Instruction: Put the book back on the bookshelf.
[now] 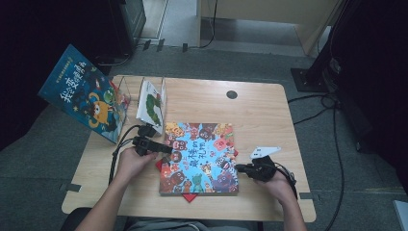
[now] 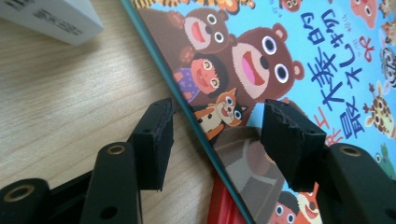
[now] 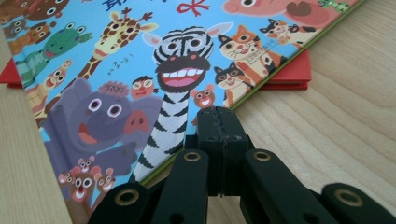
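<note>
A picture book (image 1: 199, 156) with cartoon animals on a blue cover lies flat in the middle of the wooden table (image 1: 260, 115), on top of a red book (image 1: 191, 196). My left gripper (image 1: 166, 148) is at the book's left edge. Its jaws stand open (image 2: 217, 135), one pad (image 2: 154, 135) over the bare wood and the other above the cover (image 2: 280, 60), apart from it. My right gripper (image 1: 239, 167) is shut with nothing between its pads. Its tip (image 3: 219, 114) rests at the right edge of the cover (image 3: 140, 60), and the red book (image 3: 289, 70) shows beyond.
A clear book stand (image 1: 122, 89) at the table's back left holds a white book (image 1: 151, 101). A large blue book (image 1: 84, 94) leans off the left side. A black round hole (image 1: 232, 94) sits near the far edge. Cables trail from both grippers.
</note>
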`<action>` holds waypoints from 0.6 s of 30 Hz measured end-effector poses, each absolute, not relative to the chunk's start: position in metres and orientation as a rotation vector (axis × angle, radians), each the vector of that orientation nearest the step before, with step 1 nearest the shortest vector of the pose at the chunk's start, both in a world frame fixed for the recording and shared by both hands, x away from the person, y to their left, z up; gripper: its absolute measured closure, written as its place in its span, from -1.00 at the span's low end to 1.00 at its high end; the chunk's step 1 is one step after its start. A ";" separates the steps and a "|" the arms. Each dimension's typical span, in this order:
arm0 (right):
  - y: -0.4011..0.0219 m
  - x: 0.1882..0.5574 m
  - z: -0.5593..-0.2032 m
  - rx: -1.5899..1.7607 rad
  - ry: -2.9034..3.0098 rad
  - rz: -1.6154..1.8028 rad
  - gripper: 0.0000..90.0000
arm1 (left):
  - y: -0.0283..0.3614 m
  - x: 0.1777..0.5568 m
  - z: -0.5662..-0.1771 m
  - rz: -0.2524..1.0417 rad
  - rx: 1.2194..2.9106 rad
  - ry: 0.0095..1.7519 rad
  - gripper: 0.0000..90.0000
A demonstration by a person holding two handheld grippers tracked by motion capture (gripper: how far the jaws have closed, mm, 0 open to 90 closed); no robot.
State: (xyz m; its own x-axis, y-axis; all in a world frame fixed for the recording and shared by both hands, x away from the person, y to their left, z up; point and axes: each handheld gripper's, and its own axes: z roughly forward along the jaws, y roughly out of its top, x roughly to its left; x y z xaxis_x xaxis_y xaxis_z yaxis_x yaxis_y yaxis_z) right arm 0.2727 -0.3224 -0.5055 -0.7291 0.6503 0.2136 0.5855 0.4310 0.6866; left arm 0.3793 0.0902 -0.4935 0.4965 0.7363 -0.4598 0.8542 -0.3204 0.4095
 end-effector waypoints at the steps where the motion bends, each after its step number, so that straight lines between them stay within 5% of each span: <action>1: -0.322 0.273 -0.506 1.118 2.581 1.188 0.99 | 0.090 0.379 -0.494 -0.249 2.127 1.306 0.01; 12: -0.322 0.274 -0.506 1.125 2.566 1.203 1.00 | 0.081 0.370 -0.493 -0.155 2.130 1.315 -0.09; 18: -0.320 0.279 -0.506 1.152 2.508 1.224 1.00 | 0.085 0.376 -0.493 -0.238 2.110 1.343 -0.03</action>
